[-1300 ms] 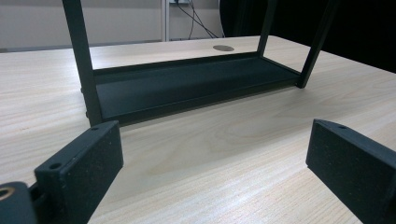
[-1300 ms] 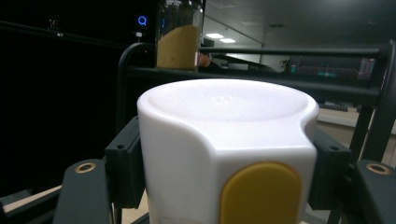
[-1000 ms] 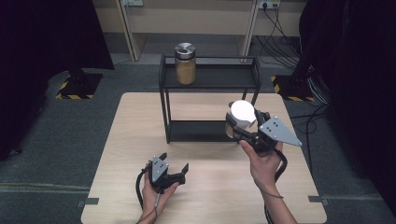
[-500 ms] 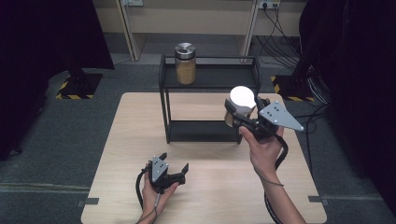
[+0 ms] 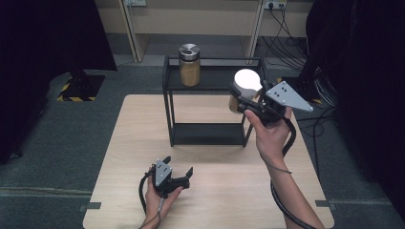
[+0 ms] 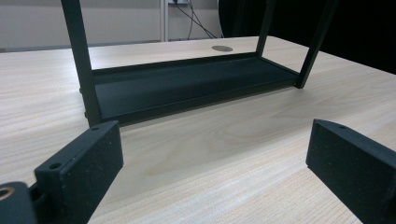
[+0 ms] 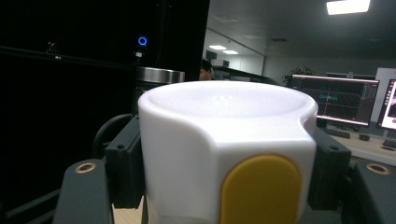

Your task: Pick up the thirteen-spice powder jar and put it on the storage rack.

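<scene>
At the right end of the black shelf rack [image 5: 212, 76], we carry a white-lidded container [image 5: 246, 82] in the right gripper [image 5: 248, 98], its jaws closed against the container's two sides, as the right gripper view confirms with a black pad pressed to each flank of the white container [image 7: 224, 149] and its yellow patch facing the camera. The container stands upright, its long axis vertical, and hangs in the air just off the rack's top tier near that tier's right front corner; the free stretch of the top tier lies to the gripper's left and beyond, toward the metal-lidded jar [image 5: 189, 64] that stands on the tier's left half. Our right hand [image 5: 267, 138] is plainly the nearer one to the rack's top. The left gripper [image 5: 172, 177] rests low near the table's [image 5: 143, 124] front edge, jaws spread wide with nothing between them, looking at the rack's bottom tier [image 6: 187, 84]. Hard to make out: the container's base and whether it clears the top rail, since gripper and hand cover its lower part; its contents are likewise hidden.
</scene>
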The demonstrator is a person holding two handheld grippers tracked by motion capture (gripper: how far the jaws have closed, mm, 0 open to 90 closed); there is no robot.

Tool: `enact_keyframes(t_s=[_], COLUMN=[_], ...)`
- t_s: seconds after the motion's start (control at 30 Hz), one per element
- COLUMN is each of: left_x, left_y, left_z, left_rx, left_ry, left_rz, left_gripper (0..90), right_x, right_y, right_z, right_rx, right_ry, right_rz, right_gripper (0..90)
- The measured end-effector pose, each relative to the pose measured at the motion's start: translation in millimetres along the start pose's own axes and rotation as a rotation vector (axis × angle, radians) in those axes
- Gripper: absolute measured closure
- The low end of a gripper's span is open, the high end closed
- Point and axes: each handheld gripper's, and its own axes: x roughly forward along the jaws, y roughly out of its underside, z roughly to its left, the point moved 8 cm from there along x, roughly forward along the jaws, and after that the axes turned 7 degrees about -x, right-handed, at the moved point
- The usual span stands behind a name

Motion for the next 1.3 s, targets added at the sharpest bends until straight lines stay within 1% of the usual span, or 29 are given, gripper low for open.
enact_keyframes(t_s=[0.1, 0.27, 0.4, 0.63, 0.97, 1.07, 1.2, 1.3], left_x=[0.1, 0.1, 0.2, 0.2, 0.4, 0.5, 0.7, 0.7], left_y=[0.0, -0.1, -0.2, -0.1, -0.6, -0.6, -0.5, -0.7], left_z=[-0.4, -0.2, -0.2, -0.3, 0.1, 0.3, 0.4, 0.4], left_rx=[0.002, 0.0, 0.001, 0.004, 0.006, 0.007, 0.005, 0.006], left_ry=[-0.001, 0.0, 0.001, 0.003, 0.006, 0.007, 0.009, 0.01], left_rz=[0.0, 0.001, 0.002, 0.002, 0.007, 0.007, 0.006, 0.008], left_gripper=[3.1, 3.1, 3.1, 3.1, 3.1, 3.0, 3.0, 3.0], right_x=[3.1, 10.3, 17.7, 35.7, 57.8, 64.0, 71.8, 74.9], right_y=[-3.6, -11.0, -19.1, -28.8, -33.8, -34.6, -34.2, -31.9], right_z=[-2.2, -8.5, -13.3, -21.9, -30.3, -33.1, -35.4, -37.4], right_rx=[-0.002, 0.021, 0.024, 0.019, 0.021, 0.031, 0.028, 0.042], right_ry=[0.0, -0.002, 0.002, 0.003, 0.025, 0.026, 0.032, 0.036], right_rz=[-0.001, -0.008, -0.012, 0.007, 0.039, 0.047, 0.072, 0.079], right_gripper=[30.8, 30.8, 30.8, 30.8, 30.8, 30.8, 30.8, 30.7])
